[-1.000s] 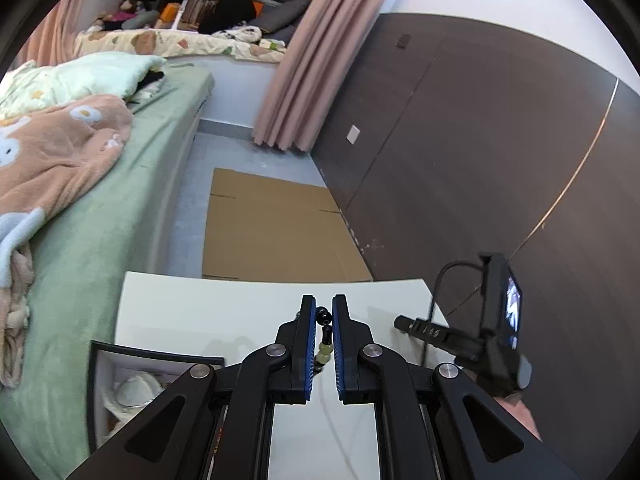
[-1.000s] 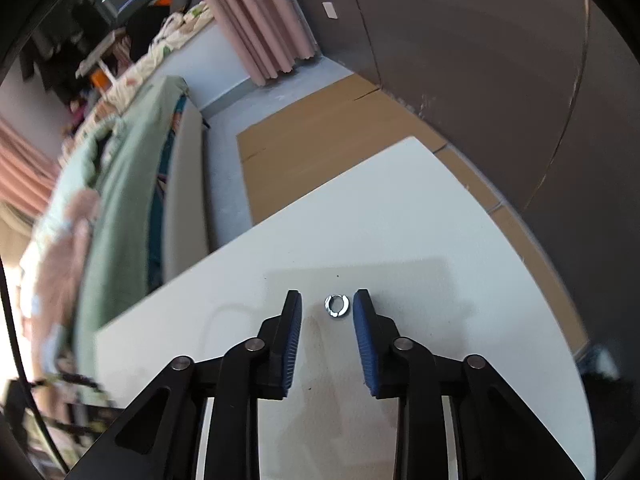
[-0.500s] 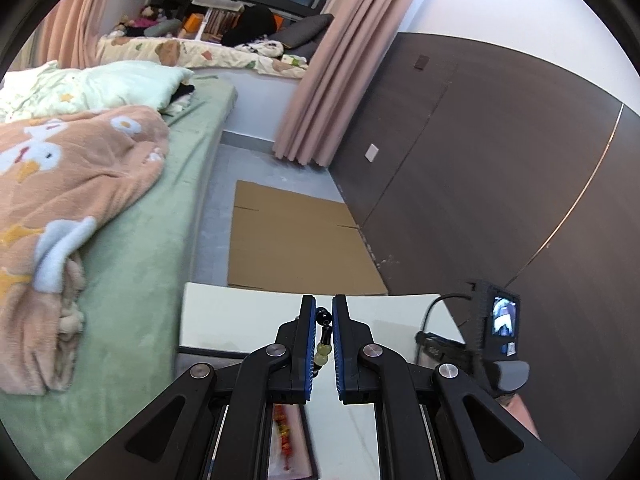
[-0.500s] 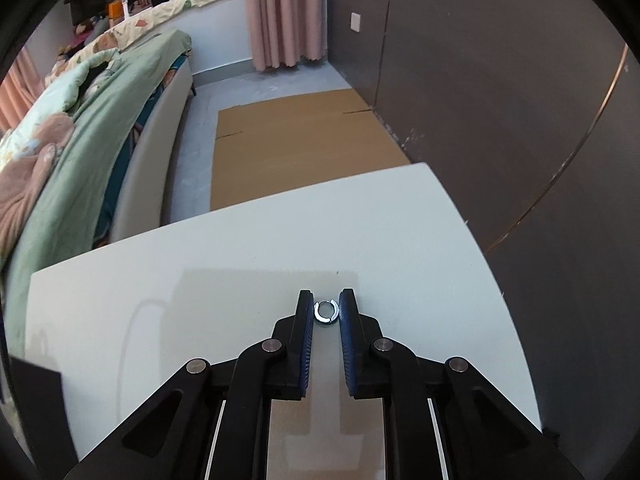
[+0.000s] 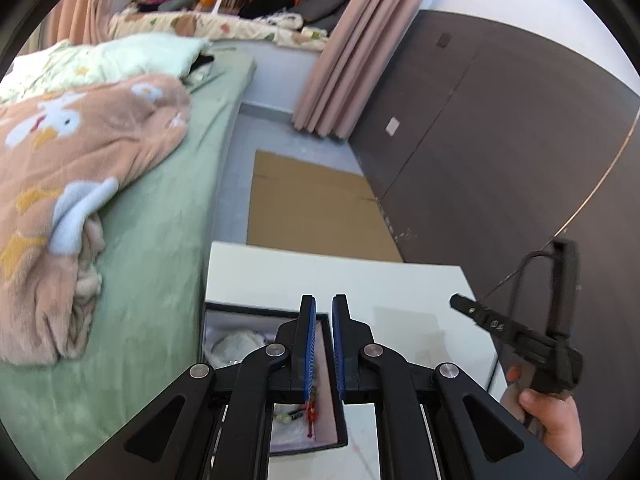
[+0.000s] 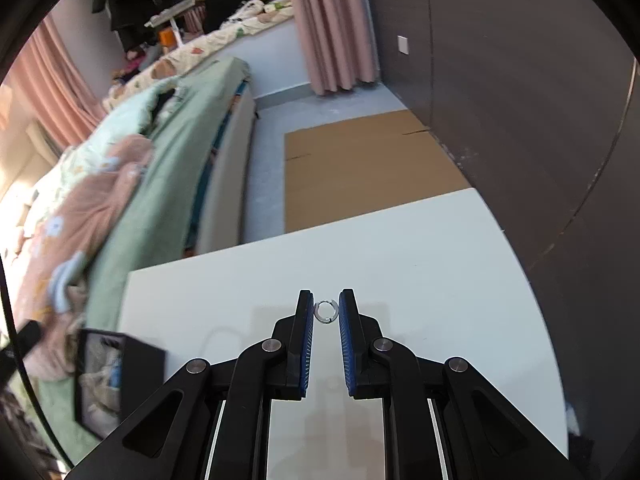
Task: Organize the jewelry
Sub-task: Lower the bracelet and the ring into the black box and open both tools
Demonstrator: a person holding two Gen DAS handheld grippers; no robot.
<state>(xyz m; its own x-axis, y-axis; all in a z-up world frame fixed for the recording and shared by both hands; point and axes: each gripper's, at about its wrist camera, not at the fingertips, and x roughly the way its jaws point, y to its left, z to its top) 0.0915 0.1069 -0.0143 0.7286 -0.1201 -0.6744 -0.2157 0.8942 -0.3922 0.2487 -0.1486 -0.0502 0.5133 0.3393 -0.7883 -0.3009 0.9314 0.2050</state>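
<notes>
My right gripper (image 6: 326, 298) is shut on a small silver ring (image 6: 327, 312), pinched between its blue pads above the white table (image 6: 400, 248). In the left wrist view that gripper (image 5: 460, 304) hovers at the right in a person's hand (image 5: 548, 412). My left gripper (image 5: 324, 302) is shut, with only a narrow slit between its pads and no beads showing there. It hangs over an open black jewelry box (image 5: 208, 320) at the table's left edge. Green and black beads (image 5: 286, 418) and a red piece (image 5: 310, 416) show in the box below. I cannot tell whether the beads hang or lie.
A bed with a green sheet (image 5: 152, 240) and a peach blanket (image 5: 80, 160) runs along the left of the table. Flat cardboard (image 5: 312, 216) lies on the floor beyond. A dark panelled wall (image 5: 500, 140) stands close on the right, with pink curtains (image 5: 340, 60) further back.
The right gripper closed on the ring and lifted it off the table. The left gripper moved over the box, and the beaded bracelet no longer shows between its pads.
</notes>
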